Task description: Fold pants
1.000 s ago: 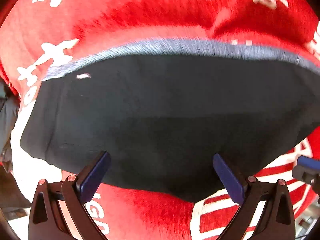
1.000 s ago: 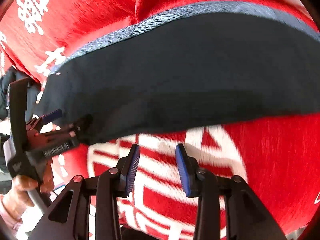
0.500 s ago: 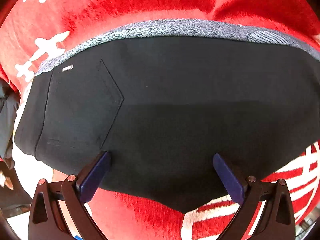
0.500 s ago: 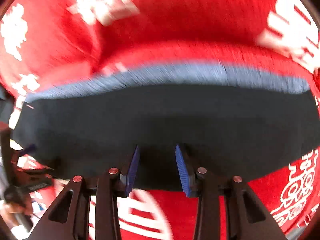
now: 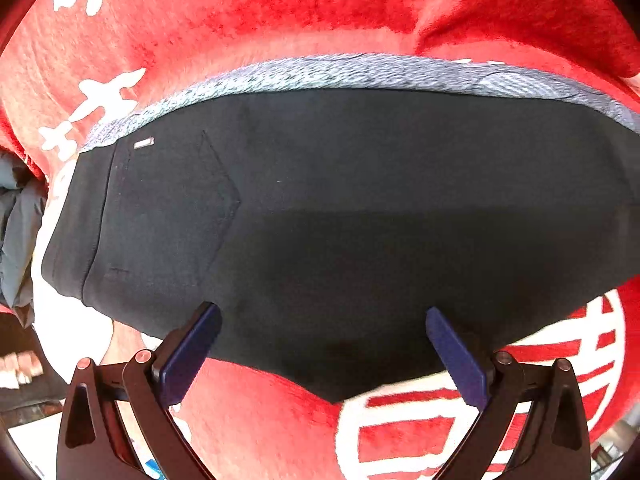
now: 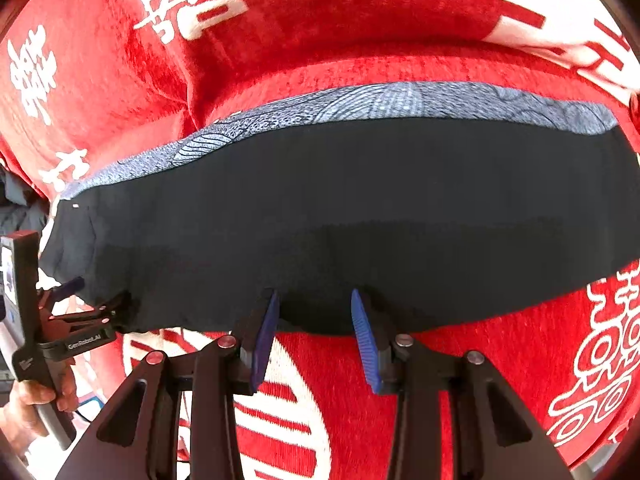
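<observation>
The black pants lie folded flat across the middle of the left wrist view, spread from the left edge to the right edge, on a red cloth printed with white characters. A back pocket seam and a small pale tag show in the left half of that frame. Along the far edge of the pants runs a strip of blue-grey patterned fabric, lying between the black cloth and the red.

The left gripper stands at the bottom centre of its own view, jaws spread wide, the near hem of the pants lying between the two blue pads; neither pad presses the cloth (no grasp is evident). In the right wrist view the same gripper appears at lower left, held in a hand, its tips at the left corner of the pants.

The right gripper sits at bottom centre of its frame, jaws parted to a moderate gap, with its fingertips at the near edge of the pants. Whether the pads touch the fabric cannot be told. The red cloth fills the rest of that view.
</observation>
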`<state>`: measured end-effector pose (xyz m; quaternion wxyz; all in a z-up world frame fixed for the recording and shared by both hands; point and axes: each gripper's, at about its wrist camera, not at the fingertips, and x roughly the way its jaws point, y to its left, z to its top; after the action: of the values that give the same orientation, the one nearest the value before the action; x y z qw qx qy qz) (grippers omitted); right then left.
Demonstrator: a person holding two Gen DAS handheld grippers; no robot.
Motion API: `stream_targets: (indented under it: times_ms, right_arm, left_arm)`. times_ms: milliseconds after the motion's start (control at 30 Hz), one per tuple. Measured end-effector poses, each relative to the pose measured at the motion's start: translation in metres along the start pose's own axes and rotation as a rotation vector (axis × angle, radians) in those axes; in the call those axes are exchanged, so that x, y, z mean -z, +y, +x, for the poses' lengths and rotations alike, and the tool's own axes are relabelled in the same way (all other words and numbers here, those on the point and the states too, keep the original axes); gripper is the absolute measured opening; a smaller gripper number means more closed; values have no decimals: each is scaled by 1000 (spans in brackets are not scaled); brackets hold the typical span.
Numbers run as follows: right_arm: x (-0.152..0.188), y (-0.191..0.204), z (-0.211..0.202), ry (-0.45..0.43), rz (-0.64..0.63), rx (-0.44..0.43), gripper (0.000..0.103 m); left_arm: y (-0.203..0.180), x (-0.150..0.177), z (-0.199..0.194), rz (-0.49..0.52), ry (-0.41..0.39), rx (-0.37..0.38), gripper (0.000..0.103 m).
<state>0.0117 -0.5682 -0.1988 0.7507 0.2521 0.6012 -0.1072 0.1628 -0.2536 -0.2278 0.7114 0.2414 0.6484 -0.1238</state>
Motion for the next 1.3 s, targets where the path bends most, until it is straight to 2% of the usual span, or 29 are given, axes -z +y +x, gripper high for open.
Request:
stream_targets:
  times_ms: [300, 333, 400, 633, 800, 967, 1100, 1300]
  right_arm:
    - [24, -50, -24, 13, 114, -34, 43]
    - [26, -56, -27, 14, 125, -35, 43]
    - [30, -69, -34, 13, 143, -35, 43]
    - [29, -108, -46, 3, 205, -58, 44]
    - [31, -140, -53, -30, 275, -100, 44]
    - [28, -174, -60, -65, 356, -157, 45]
    - [28, -196, -68, -89, 374, -167, 48]
    - [36, -222, -62, -90, 440, -199, 53]
  left_arm:
    - [-64, -19, -38, 61, -33, 27, 103]
    - [-62, -8, -41, 63, -36, 31, 103]
    - [-78, -12, -48, 77, -41, 40, 103]
    - [-135, -23, -67, 120, -48, 77, 103]
    - [-185, -37, -84, 126, -77, 145, 103]
    - [-235, -53, -79, 157, -104, 162, 103]
    - [-251, -56, -55, 147, -43, 149, 103]
    - [-240, -59, -47, 88, -32, 183, 103]
